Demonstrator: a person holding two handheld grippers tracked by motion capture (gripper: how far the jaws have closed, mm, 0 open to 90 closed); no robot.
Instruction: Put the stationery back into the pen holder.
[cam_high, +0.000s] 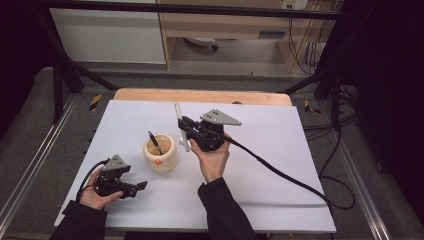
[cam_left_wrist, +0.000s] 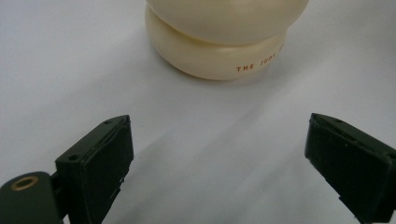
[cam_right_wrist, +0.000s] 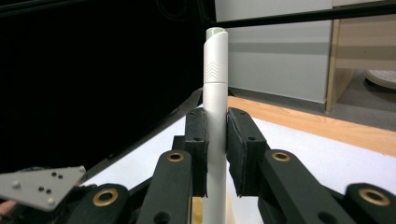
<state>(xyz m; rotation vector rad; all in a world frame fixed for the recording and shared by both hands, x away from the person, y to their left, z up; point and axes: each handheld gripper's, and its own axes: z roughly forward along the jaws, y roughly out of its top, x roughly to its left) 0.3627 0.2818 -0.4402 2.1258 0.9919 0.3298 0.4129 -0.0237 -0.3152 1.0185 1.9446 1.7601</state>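
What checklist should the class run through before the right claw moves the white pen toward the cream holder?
1. Right claw clamped on white pen: ok.
2. Pen upright between the pads: ok.
3. Cream holder standing on the white table: ok.
4. Room left beside the black pen in the holder: cannot tell.
5. Left claw open, apart from the holder: ok.

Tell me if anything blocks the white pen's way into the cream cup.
Nothing visible blocks it. The right gripper holds the white pen upright just beside the cream cup, whose mouth is open apart from a black pen leaning inside.
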